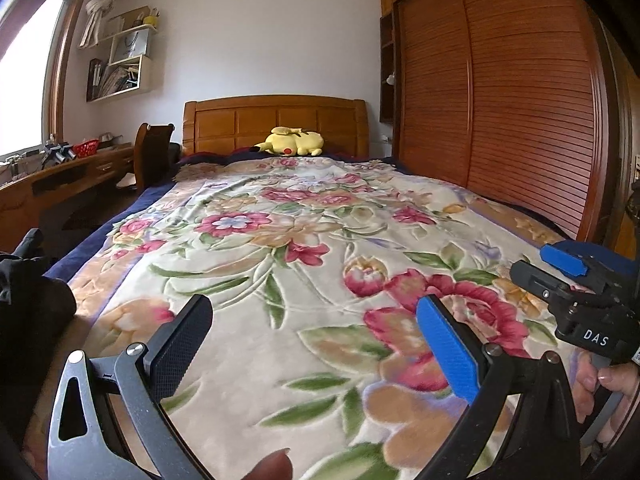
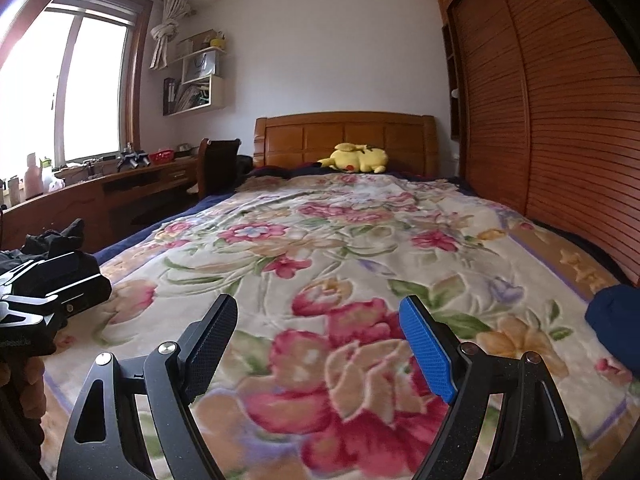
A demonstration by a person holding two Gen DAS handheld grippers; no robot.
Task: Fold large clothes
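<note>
So, counting left to right: one dark garment point(image 2: 48, 240) is lying bunched at the left edge of the bed, one floral blanket point(image 1: 288, 264) is covering the whole mattress, one yellow plush point(image 1: 290, 142) is sitting up by the headboard point(image 1: 276, 118), and one navy garment point(image 2: 614, 320) is poking in at the right edge of the right wrist view. Two grippers total.

Left gripper point(image 1: 316, 350) is hanging over the blanket with its jaws spread wide, black pad on the left, blue pad on the right, nothing between them and nothing touching them. Right gripper point(image 2: 318, 354) is doing the same thing: jaws wide apart, holding nothing, hovering above the big pink flowers. In the left wrist view it's showing up at the far right point(image 1: 560, 276), with a hand point(image 1: 608, 392) wrapping its handle.

Both clothes are crumpled heaps, so I can't tell which way either one is pointing or where its long axis is running. The dark one is sitting just beside the left gripper, the navy one is lying well to the right of the right gripper.
</note>
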